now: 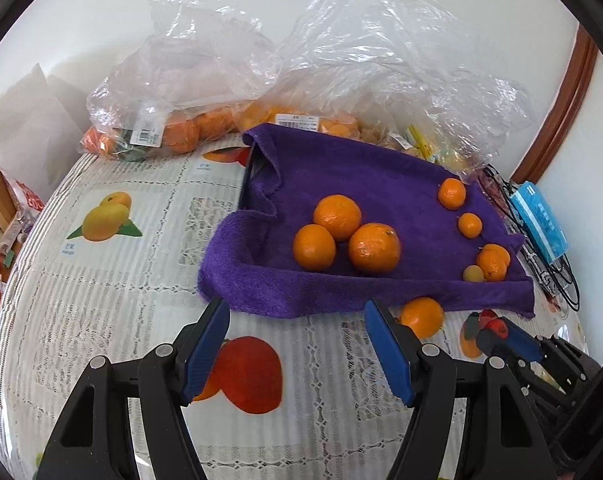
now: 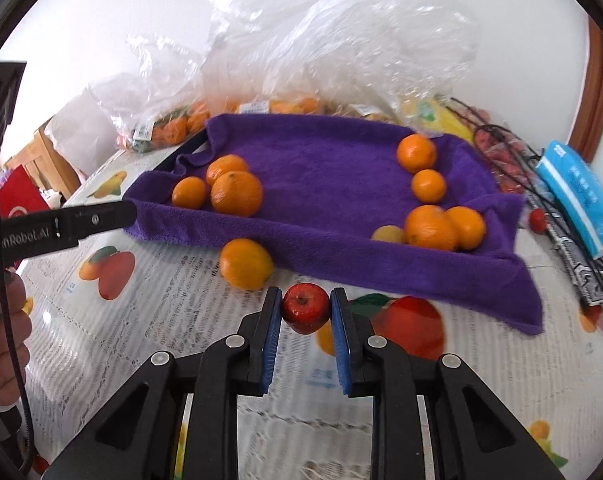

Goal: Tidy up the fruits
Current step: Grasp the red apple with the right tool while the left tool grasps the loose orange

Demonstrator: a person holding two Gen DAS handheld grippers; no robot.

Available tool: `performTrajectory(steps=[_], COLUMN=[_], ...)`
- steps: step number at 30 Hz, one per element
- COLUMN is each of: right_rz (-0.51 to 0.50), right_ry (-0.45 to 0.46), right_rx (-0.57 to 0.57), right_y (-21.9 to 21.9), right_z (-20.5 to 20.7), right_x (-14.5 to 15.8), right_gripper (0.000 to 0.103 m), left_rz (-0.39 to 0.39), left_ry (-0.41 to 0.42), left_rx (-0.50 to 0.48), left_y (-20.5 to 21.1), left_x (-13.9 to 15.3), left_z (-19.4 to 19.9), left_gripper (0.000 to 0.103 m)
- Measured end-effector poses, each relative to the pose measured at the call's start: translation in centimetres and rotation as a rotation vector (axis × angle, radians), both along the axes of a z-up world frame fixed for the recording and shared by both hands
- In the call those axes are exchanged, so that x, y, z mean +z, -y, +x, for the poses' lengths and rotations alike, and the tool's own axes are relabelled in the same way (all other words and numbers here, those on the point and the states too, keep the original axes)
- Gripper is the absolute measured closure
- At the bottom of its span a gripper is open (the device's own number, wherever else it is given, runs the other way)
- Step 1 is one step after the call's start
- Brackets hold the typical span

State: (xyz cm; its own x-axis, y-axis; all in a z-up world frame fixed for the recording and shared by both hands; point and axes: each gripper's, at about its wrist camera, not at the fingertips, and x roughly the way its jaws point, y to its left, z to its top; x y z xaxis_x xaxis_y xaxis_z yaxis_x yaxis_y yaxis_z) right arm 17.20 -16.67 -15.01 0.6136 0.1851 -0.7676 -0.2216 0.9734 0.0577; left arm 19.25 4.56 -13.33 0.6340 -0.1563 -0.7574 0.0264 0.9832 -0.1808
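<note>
Apple (image 2: 306, 308), small and red, is pinched between the blue pads (image 2: 271, 336) of the right gripper (image 2: 306, 309), held up off the tablecloth (image 2: 141, 320) just in front of the purple towel (image 2: 325, 176). It looks gripped near the fingertips rather than deep in the jaws, so I'd guess it could roll out if tilted hard.

Everything else relative to that towel: it seems to be draped over a tray or box, making a shallow basin. Inside, three oranges (image 2: 237, 193) sit clustered at its left end. A second bunch of oranges (image 2: 431, 227) runs down its right end, with one small yellowish fruit (image 2: 388, 234) at the front of that bunch. One loose orange (image 2: 245, 264) sits on the cloth right against the towel's front edge, outside the basin. Behind the towel are clear plastic bags (image 2: 301, 40) with more citrus in them, and off its right side a blue packet (image 2: 581, 196).

The left gripper (image 1: 297, 344) is spread wide with nothing in it, hovering in front of the towel's near left corner.

How I'd do it: carry the apple level over the raised front edge, lower it into the bare middle of the towel away from both orange groups, and only let go once it's touching the fabric. The left one looks well placed for that loose orange.
</note>
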Motion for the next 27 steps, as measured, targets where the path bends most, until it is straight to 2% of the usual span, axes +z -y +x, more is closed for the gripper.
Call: performTrajectory(steps=[3, 7, 10, 15, 18, 22, 26, 27], right_rz=[-0.010, -0.017, -0.010, 0.005, 0.021, 0.027, 0.034, 0.042], right_ry=[0.027, 0.064, 0.094, 0.128, 0.119, 0.091, 0.087, 0.084], right_rx=[-0.021, -0.039, -0.046, -0.042, -0.039, -0.067, -0.099, -0.106], right_y=[1.6, 3.1, 3.9, 5.0, 5.9, 7.4, 8.7, 9.0], right_z=[-0.1, 1.0, 1.9, 2.4, 2.4, 2.6, 2.7, 2.8], right_x=[1.0, 2.3, 3.3, 3.6, 3.1, 2.3, 1.9, 1.9], right_gripper=[0.079, 0.079, 0.079, 0.079, 0.079, 0.079, 0.079, 0.079], left_rz=[-0.029, -0.015, -0.003, 0.023, 0.019, 0.020, 0.050, 0.057], left_ry=[-0.009, 0.020, 0.004, -0.018, -0.012, -0.027, -0.032, -0.032], left_rx=[-0.058, -0.126, -0.162, -0.154, -0.142, -0.128, -0.132, -0.129], left_y=[1.4, 4.3, 6.3, 8.2, 8.4, 8.8, 9.8, 10.0], left_x=[-0.3, -0.2, -0.9, -2.0, -2.3, -2.9, -3.3, -3.4], left_z=[-0.3, -1.0, -1.0, -0.1, 0.5, 1.2, 1.5, 1.5], left_gripper=[0.035, 0.035, 0.035, 0.037, 0.043, 0.043, 0.049, 0.056])
